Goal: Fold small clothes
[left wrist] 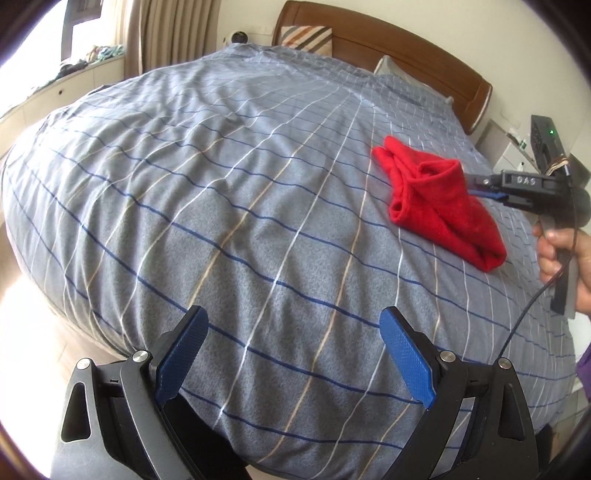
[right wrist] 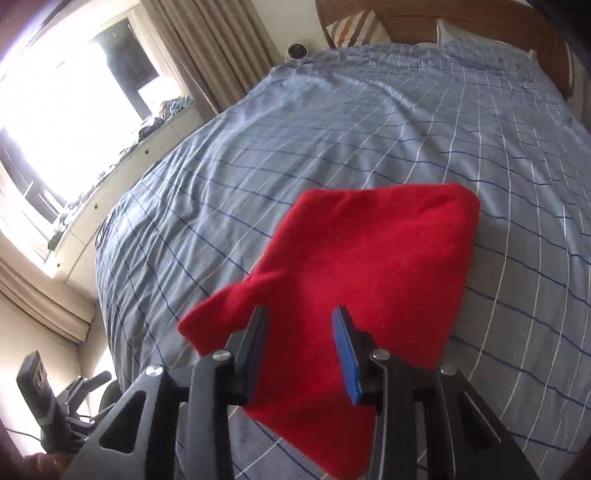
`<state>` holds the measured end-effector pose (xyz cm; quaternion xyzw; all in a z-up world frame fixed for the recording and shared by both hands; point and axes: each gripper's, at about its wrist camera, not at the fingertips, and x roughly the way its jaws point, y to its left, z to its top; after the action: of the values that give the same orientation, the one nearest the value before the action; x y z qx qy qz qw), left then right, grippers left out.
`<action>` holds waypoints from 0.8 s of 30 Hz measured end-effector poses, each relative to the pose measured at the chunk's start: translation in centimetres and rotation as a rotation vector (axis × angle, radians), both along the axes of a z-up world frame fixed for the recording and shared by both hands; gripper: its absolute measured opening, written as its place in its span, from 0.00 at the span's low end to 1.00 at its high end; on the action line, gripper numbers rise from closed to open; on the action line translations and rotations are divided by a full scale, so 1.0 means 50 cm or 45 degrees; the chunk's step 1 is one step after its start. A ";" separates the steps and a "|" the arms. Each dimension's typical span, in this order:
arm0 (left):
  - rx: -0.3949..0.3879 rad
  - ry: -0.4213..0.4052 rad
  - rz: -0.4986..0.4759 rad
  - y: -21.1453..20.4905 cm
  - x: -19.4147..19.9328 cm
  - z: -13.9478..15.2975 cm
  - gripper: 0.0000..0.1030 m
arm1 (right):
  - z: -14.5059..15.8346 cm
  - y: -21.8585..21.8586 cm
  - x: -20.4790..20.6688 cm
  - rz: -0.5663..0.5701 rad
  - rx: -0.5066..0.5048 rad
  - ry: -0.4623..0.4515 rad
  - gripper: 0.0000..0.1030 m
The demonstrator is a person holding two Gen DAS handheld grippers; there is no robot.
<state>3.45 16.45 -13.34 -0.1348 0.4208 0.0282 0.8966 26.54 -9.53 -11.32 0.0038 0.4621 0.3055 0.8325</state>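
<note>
A small red fleece garment (left wrist: 439, 206) lies folded on the blue-grey checked bed cover (left wrist: 221, 184), towards the right side of the bed. In the right wrist view the garment (right wrist: 369, 266) fills the middle. My right gripper (right wrist: 300, 314) is open and hovers just over the garment's near edge, with nothing between its fingers. It shows in the left wrist view (left wrist: 487, 188) beside the garment's right side. My left gripper (left wrist: 291, 321) is open and empty over bare cover near the bed's front edge, well to the left of the garment.
A wooden headboard (left wrist: 406, 40) and a striped pillow (left wrist: 306, 35) stand at the far end. A bedside unit with electronics (left wrist: 532, 144) is at the right. A window ledge with clutter (right wrist: 159, 118) and curtains (right wrist: 221, 48) run along the left.
</note>
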 end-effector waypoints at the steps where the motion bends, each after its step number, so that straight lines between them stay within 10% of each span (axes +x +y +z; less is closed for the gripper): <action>1: 0.010 -0.006 -0.009 -0.006 -0.003 0.005 0.92 | -0.019 0.025 -0.015 0.033 -0.036 -0.037 0.30; 7: 0.100 -0.011 -0.048 -0.026 -0.021 0.026 0.92 | -0.098 0.132 -0.093 0.163 -0.221 -0.209 0.29; 13: 0.042 0.008 -0.045 -0.020 0.003 0.034 0.92 | -0.001 -0.016 -0.130 0.046 -0.070 -0.223 0.30; 20: -0.014 0.021 -0.244 -0.110 0.131 0.084 0.92 | -0.103 -0.066 -0.135 0.007 -0.158 -0.097 0.30; 24: -0.075 0.045 -0.382 -0.171 0.269 0.099 0.99 | -0.050 -0.130 -0.119 -0.110 0.070 -0.099 0.69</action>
<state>16.90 7.91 -8.39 -0.0960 0.4526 -0.1161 0.8789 20.59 -16.05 -13.82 0.0348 0.4202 0.2817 0.8619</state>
